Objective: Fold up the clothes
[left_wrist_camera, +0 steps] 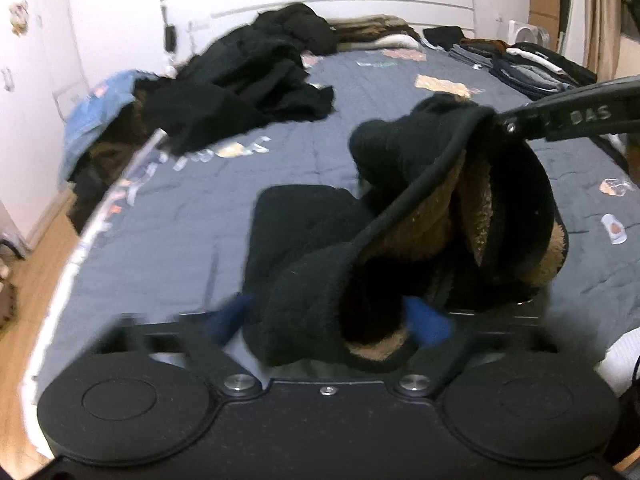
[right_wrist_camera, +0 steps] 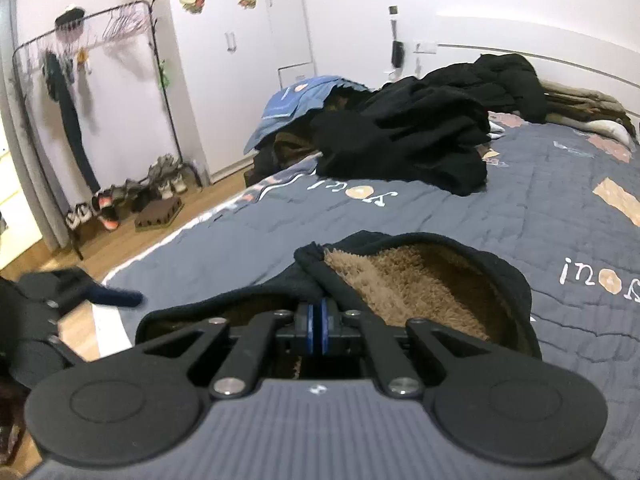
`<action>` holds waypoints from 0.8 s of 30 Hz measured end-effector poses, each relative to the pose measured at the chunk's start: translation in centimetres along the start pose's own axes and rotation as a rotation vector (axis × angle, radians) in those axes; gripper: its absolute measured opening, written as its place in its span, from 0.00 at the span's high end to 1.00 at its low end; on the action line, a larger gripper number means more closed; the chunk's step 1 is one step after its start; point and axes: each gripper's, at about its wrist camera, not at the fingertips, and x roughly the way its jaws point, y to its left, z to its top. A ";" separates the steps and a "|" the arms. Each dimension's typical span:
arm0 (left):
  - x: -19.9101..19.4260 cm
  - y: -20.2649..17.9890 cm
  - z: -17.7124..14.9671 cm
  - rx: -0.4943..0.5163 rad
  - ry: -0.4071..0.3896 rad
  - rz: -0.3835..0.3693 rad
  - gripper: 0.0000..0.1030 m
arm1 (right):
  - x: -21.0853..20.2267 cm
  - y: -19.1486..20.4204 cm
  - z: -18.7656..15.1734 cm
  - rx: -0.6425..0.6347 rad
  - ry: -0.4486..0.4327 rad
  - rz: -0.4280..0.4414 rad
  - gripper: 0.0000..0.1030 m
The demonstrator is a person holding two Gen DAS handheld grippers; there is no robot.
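The black fleece-lined garment (left_wrist_camera: 432, 216) hangs lifted over the near part of the bed (left_wrist_camera: 200, 216), its brown pile lining turned outward and one black panel lying flat on the grey-blue quilt below it. The right gripper (right_wrist_camera: 317, 322) has its jaws together, clamped on the garment's black hem band (the blue pads meet with the edge pinched between them), and in the left wrist view it reaches in from the right, holding that band up at the garment's top edge. The left gripper (left_wrist_camera: 332, 320) sits low under the bunched cloth, its jaws partly apart with a thick fold of the garment between the blue fingertips (left_wrist_camera: 430, 322); blur makes it impossible to tell whether the pads press on the cloth.

Farther up the bed a heap of dark clothes (right_wrist_camera: 420, 136) lies unfolded, beside a blue denim piece (right_wrist_camera: 296, 100) at the bed's edge. A row of folded clothes (left_wrist_camera: 520, 64) sits near the far right corner. A clothes rack (right_wrist_camera: 80, 92) with hangers stands by the wall, with shoes (right_wrist_camera: 120, 204) on the wooden floor beneath it.
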 end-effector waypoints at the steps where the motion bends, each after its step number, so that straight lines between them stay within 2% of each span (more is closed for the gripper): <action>1: 0.5 0.2 0.2 -0.015 0.019 0.016 0.82 | 0.0 -0.2 0.1 0.005 -0.005 -0.005 0.96; 3: 1.3 0.5 0.6 -0.043 0.053 0.045 0.88 | -0.3 -0.4 0.1 0.014 -0.017 -0.013 0.96; 7: -0.4 0.9 2.4 -0.021 -0.008 0.026 0.93 | -1.5 -0.7 0.6 0.035 -0.063 -0.031 0.96; 11: -3.4 0.4 6.0 0.054 -0.102 0.053 0.93 | -3.8 -1.7 2.3 0.082 -0.151 -0.038 0.97; 15: -7.2 -0.5 11.1 0.128 -0.218 0.101 0.93 | -7.1 -2.1 4.9 0.079 -0.252 -0.052 0.97; 20: -12.8 -3.2 17.5 0.231 -0.360 0.137 0.94 | -13.0 -2.6 9.2 0.076 -0.403 -0.059 0.97; 24: -16.7 -5.4 21.1 0.278 -0.457 0.176 0.94 | -17.9 -2.5 12.3 0.054 -0.506 -0.058 0.97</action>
